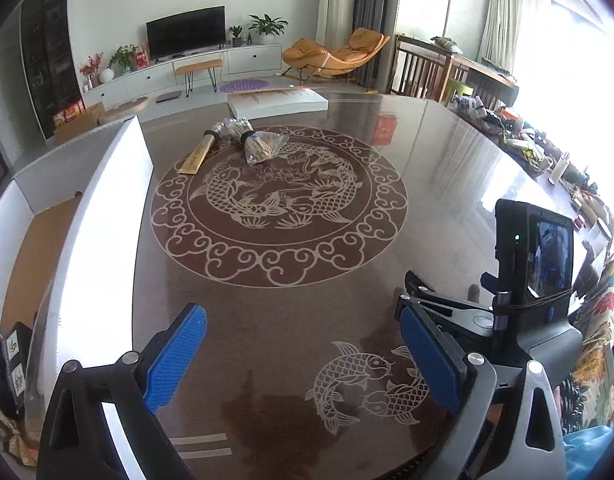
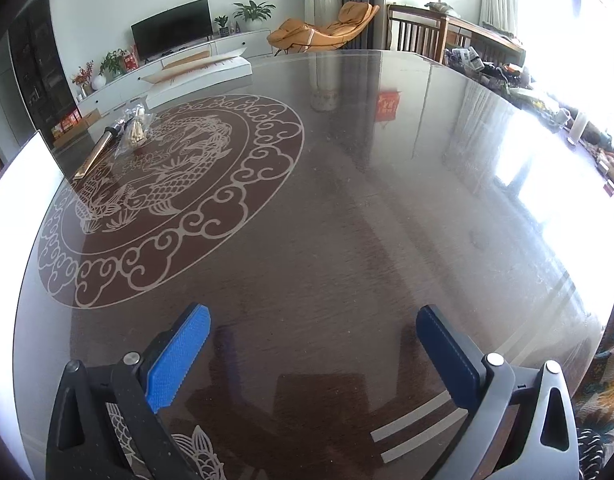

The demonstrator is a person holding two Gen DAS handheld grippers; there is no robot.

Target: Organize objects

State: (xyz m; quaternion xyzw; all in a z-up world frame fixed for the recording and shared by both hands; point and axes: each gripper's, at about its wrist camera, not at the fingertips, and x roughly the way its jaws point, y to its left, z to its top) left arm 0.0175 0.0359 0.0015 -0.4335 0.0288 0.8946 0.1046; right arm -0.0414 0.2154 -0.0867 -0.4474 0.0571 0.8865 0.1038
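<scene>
Two bagged bundles (image 1: 249, 140) of pale sticks, each bound with a dark band and wrapped in clear plastic, lay touching one another on the far left part of the dark, glossy desk (image 1: 427, 184), at the rim of its large round fish-and-cloud inlay (image 1: 279, 204). Just beside them on the left lay one long tan packet (image 1: 199, 156), its long axis running from the near left to the far right, its dark end against the bundles. Beyond these, at the far edge of the desk, sat one flat white box (image 1: 277, 103), and along the left edge stood one open white carton (image 1: 107, 200) with a brown floor; its contents at the near corner were too cramped to tell apart. A smaller inlay of two fish (image 1: 367, 384) lay near the left gripper (image 1: 303, 356), whose blue-padded jaws stood wide apart with nothing between them. The right gripper (image 2: 313, 356) hovered over bare desk, its jaws likewise spread wide and holding nothing. Behind the desk the room showed one dark television (image 1: 186, 36) on a low white cabinet (image 1: 179, 74), one orange lounge chair (image 1: 335, 54), potted plants, curtains and a bright window on the right.
</scene>
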